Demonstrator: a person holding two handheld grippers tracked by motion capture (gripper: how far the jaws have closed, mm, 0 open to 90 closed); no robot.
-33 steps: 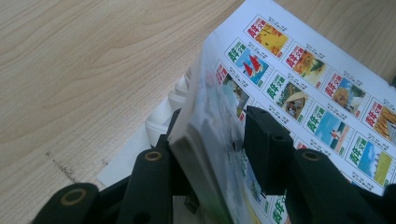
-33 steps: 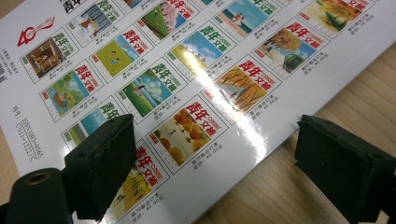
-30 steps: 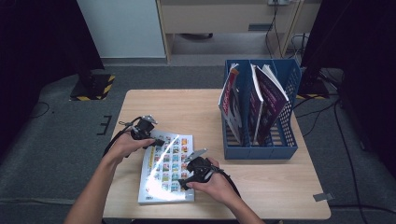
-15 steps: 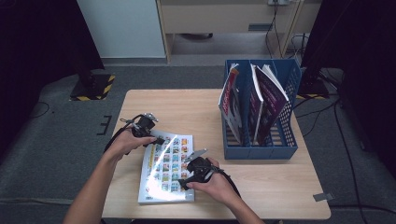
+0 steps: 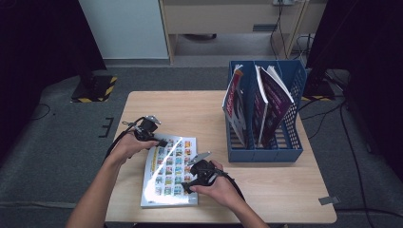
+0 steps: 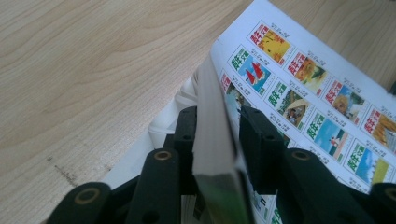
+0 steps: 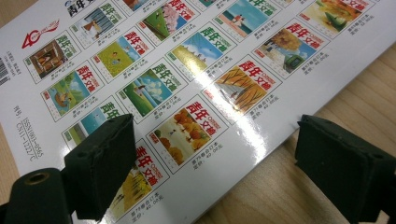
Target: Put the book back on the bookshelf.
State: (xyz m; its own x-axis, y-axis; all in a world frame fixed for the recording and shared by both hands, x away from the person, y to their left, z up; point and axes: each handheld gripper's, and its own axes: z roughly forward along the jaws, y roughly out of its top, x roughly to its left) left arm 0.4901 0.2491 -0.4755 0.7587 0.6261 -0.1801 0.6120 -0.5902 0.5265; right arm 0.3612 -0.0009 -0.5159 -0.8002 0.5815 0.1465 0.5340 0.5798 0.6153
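Observation:
A magazine point(image 5: 168, 178) with a grid of small colourful cover pictures lies at the front left of the wooden table point(image 5: 199, 107). My left gripper point(image 5: 161, 141) is at its far left corner. In the left gripper view that corner point(image 6: 212, 140) is lifted and stands edge-up between the jaws, which have just been closing and now press on it point(image 6: 215, 128). My right gripper point(image 5: 187, 185) is at the magazine's right edge. Its jaws stand wide open point(image 7: 217, 137), one above the glossy cover point(image 7: 187, 79), the other above bare wood.
A blue file holder point(image 5: 263, 155) stands at the table's right, holding a few upright magazines point(image 5: 275, 95). Bare wood lies behind the flat magazine and along the front right. Dark floor surrounds the table; a cabinet point(image 5: 228, 16) stands beyond it.

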